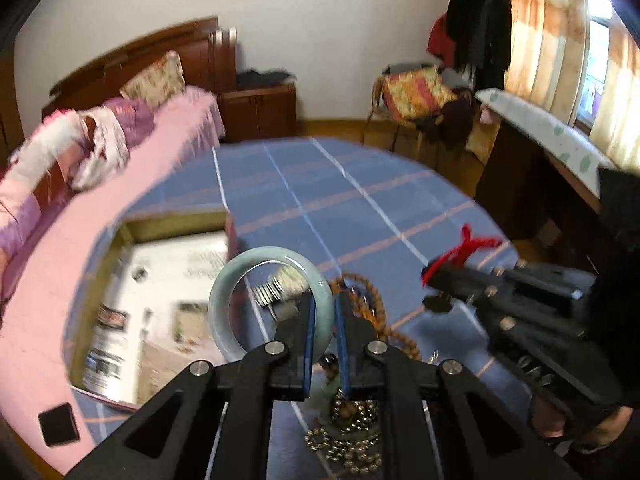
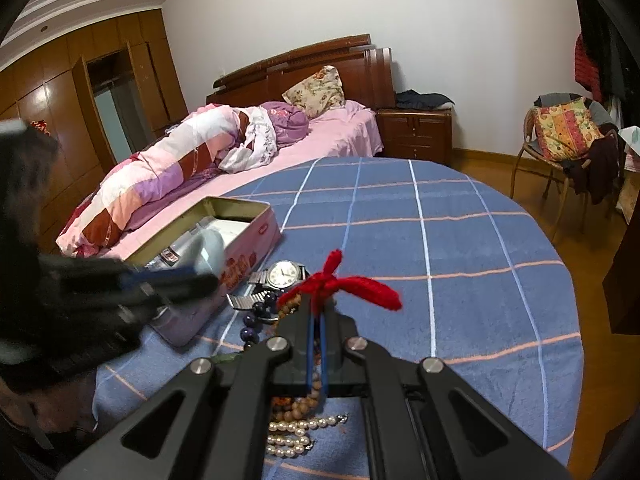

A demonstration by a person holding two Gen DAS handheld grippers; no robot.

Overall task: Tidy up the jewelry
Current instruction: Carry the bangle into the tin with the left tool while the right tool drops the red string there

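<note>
My left gripper [image 1: 324,304] is shut on a pale green jade bangle [image 1: 240,272] and holds it upright above the blue checked tablecloth [image 1: 320,200], beside an open tin box [image 1: 116,240]. In the right wrist view that gripper [image 2: 192,276] and the bangle [image 2: 208,252] are blurred, over the tin box [image 2: 248,236]. My right gripper [image 2: 316,308] is shut on a red yarn cord [image 2: 360,284], also visible as the red cord [image 1: 472,244]. Under both grippers lies a heap: a wristwatch [image 2: 282,274], wooden beads [image 1: 372,300], dark purple beads [image 2: 252,324], pearls [image 2: 292,436] and a metal bead chain [image 1: 352,448].
The round table stands against a bed with pink bedding [image 2: 180,168]. A nightstand [image 2: 416,128] is behind it, and a chair piled with clothes [image 2: 568,136] is at the right. The tin box holds printed paper packets [image 1: 160,304]. A desk [image 1: 552,140] runs under the window.
</note>
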